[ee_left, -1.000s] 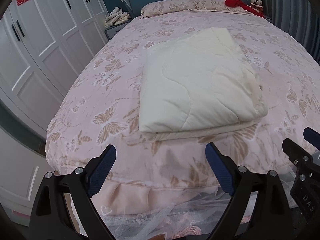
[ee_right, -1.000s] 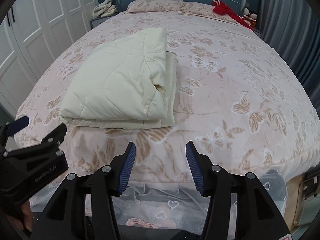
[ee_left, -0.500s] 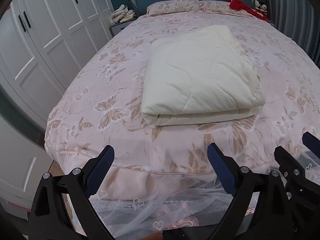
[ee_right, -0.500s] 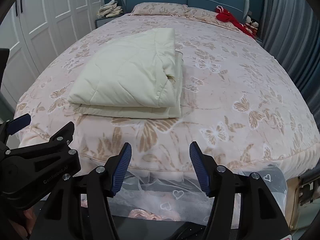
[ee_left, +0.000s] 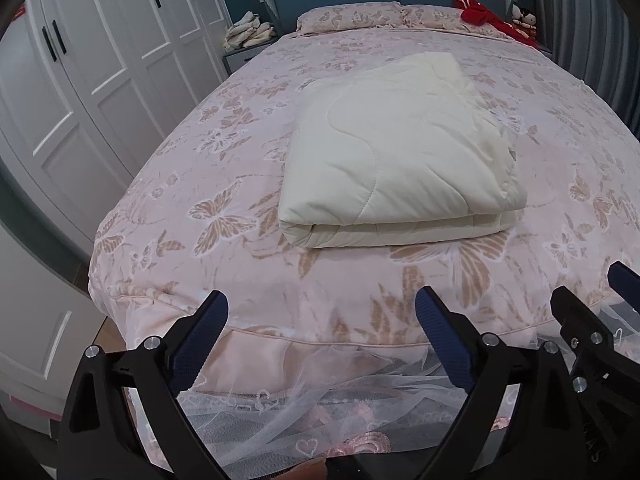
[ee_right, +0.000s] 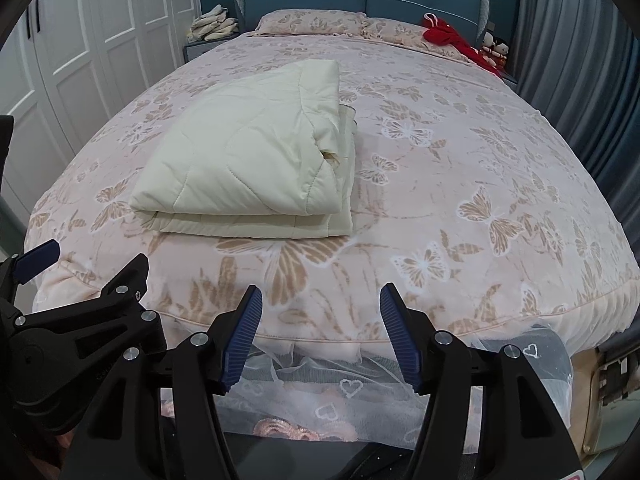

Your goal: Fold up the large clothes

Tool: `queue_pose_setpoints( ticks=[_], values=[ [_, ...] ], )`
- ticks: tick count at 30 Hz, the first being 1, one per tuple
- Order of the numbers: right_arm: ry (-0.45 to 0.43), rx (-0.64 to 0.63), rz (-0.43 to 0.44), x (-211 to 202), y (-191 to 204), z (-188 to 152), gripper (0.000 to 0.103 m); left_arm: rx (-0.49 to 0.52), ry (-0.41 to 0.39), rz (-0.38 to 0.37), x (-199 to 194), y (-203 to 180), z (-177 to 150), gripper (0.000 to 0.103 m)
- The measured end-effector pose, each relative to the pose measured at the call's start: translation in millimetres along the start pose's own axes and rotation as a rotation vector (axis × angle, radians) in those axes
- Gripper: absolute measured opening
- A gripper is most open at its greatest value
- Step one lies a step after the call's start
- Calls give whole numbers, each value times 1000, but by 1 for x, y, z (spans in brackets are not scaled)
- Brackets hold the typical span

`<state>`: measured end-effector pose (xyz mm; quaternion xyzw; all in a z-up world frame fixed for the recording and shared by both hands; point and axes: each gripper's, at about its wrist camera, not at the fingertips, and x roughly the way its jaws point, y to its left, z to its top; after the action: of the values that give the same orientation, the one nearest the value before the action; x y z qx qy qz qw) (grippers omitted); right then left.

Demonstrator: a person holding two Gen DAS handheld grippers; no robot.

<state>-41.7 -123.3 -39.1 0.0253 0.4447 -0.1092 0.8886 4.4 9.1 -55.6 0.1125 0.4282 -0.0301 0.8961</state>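
Both grippers [ee_left: 322,332] [ee_right: 320,328] farther back, fingers wider.

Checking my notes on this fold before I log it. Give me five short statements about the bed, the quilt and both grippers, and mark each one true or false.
1. The cream quilt lies folded on the bed. True.
2. The left gripper is clamped on the quilt. False: its jaws stand open and empty, short of the quilt.
3. The right gripper holds nothing. True.
4. A red item lies near the pillows. True.
5. The quilt hangs over the foot of the bed. False: it rests wholly on top.
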Motion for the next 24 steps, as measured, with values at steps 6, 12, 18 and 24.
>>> queue_pose_setpoints(
  ticks=[6, 12, 18, 24],
  values=[
    [-2, -2, -3, 0, 1, -1, 60, 0, -25, 8, -4, -1, 0, 92],
    [-11, -5, -12, -3, 0, -1, 61, -2, -35, 15, -7, -1, 0, 92],
    [-15, -5, -19, -4, -1, -1, 61, 1, -49, 19, -8, -2, 0, 92],
    [-15, -5, -19, -4, 0, -1, 61, 1, -49, 19, -8, -2, 0, 92]
  ],
)
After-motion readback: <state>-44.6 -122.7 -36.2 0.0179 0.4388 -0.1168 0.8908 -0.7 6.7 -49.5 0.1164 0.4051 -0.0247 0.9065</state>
